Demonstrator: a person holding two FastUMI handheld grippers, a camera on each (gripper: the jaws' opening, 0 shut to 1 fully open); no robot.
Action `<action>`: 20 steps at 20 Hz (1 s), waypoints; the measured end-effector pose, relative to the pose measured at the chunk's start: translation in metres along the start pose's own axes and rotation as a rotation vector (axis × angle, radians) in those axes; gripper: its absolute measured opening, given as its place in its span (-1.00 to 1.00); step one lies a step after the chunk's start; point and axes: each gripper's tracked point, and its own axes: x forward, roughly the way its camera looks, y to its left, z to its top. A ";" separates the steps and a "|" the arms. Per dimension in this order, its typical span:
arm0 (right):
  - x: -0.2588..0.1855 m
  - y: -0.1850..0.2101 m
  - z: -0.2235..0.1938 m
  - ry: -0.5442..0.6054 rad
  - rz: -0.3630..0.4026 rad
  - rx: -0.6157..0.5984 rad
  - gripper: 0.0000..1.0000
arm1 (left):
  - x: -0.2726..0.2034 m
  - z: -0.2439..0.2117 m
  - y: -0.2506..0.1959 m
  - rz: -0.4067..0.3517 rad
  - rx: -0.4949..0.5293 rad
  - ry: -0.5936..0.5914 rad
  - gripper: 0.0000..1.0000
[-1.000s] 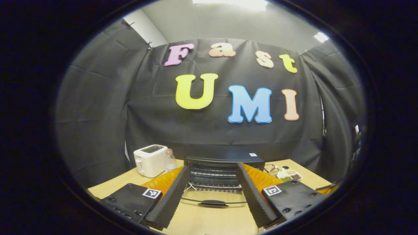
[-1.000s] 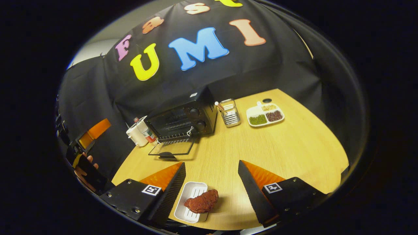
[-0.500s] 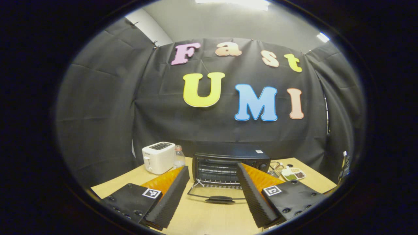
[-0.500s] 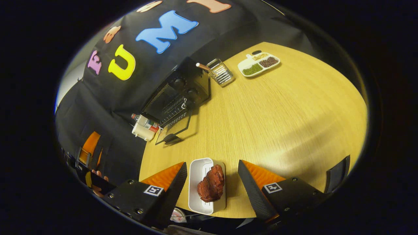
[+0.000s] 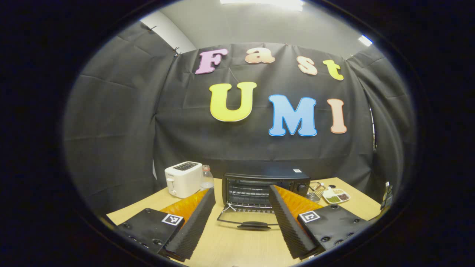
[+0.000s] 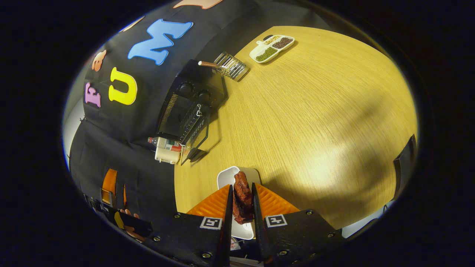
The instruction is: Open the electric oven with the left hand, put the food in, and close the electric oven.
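right gripper closes on the meat while the oven stands open

half a second ago the right gripper (image 6: 240, 207) hung wide over the white dish (image 6: 227, 178) with the meat (image 6: 242, 189) lying between its spread fingers. now the fingers have narrowed and press the dark red piece from both sides, at 6 o'clock in the right gripper view, with the dish showing under and beyond it. i judge the pick-up to be in hand; whether the meat has left the dish i cannot tell.

the left gripper (image 5: 240, 222) has drawn back from the electric oven (image 5: 266, 183), which sits smaller at 6 o'clock in the left gripper view than a second ago. its fingers stand wide apart and hold nothing. the oven door (image 5: 248, 219) lies folded down flat on the table (image 5: 230, 246), so opening looks done and the way in is free.

containers: the oven cavity shows a wire rack and no food that i can make out. the white dish carries the meat alone. at 12 o'clock in the right gripper view a divided tray (image 6: 271, 43) holds green, brown and pale grains in separate compartments, and a wire basket (image 6: 231, 66) just beside the oven holds a stick-like handle. a toaster (image 5: 183, 178) and a bottle (image 5: 207, 178) stand at the oven's 9 o'clock side in the left gripper view.
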 end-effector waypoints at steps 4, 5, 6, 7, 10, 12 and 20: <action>-0.003 0.006 0.006 -0.021 0.015 -0.017 -0.78 | -0.002 -0.002 0.003 0.008 -0.005 0.005 1.00; -0.006 0.008 0.007 -0.023 0.010 -0.031 -0.77 | -0.003 -0.002 0.003 0.006 -0.006 0.008 0.95; -0.009 0.011 0.008 -0.028 0.008 -0.050 -0.77 | -0.003 -0.002 0.003 0.009 -0.004 0.008 0.95; -0.012 0.016 0.013 -0.034 0.011 -0.073 -0.77 | -0.003 -0.001 0.003 0.007 -0.002 0.006 0.95; -0.020 0.043 0.029 -0.075 0.046 -0.124 -0.77 | 0.003 -0.001 0.001 -0.011 0.011 0.008 0.95; -0.020 0.063 0.039 -0.098 0.068 -0.151 -0.78 | 0.010 -0.002 0.002 -0.025 0.018 0.010 0.95; 0.029 0.143 0.074 -0.157 0.138 -0.197 -0.77 | 0.037 0.001 0.033 -0.025 0.003 0.010 0.95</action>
